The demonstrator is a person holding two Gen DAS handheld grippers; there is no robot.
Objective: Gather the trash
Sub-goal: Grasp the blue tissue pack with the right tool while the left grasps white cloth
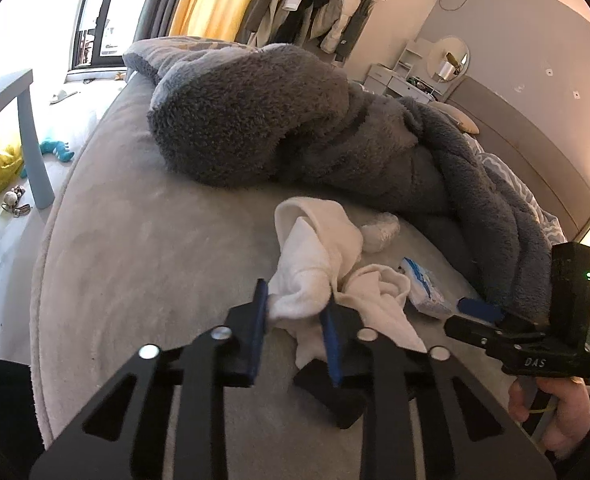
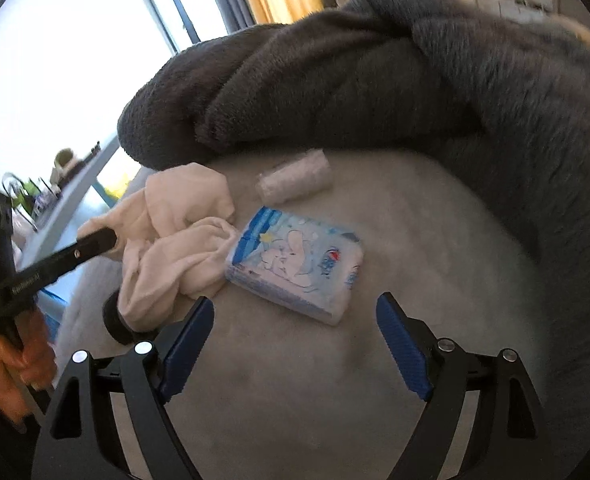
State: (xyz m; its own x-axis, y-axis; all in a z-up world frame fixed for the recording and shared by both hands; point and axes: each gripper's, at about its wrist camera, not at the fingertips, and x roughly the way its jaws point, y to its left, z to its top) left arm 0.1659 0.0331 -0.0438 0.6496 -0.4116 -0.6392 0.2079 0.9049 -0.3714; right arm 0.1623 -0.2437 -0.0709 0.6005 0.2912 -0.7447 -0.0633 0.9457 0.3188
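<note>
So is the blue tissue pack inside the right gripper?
No, the tissue pack lies on the bed ahead of the open right gripper.

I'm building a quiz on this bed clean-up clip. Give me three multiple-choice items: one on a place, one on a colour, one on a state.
1. Where does the tissue pack lie?
A. on the bed, beside the white cloth
B. on the floor
C. on top of the grey blanket

2. What colour are the gripper pads?
A. red
B. blue
C. yellow

3. How is the left gripper?
A. open, holding nothing
B. shut on the white cloth
C. out of view

Answers:
1 A: the pack rests on the bed, touching the white cloth.
2 B: the pads are blue.
3 B: the cloth bunches between its pads.
</note>
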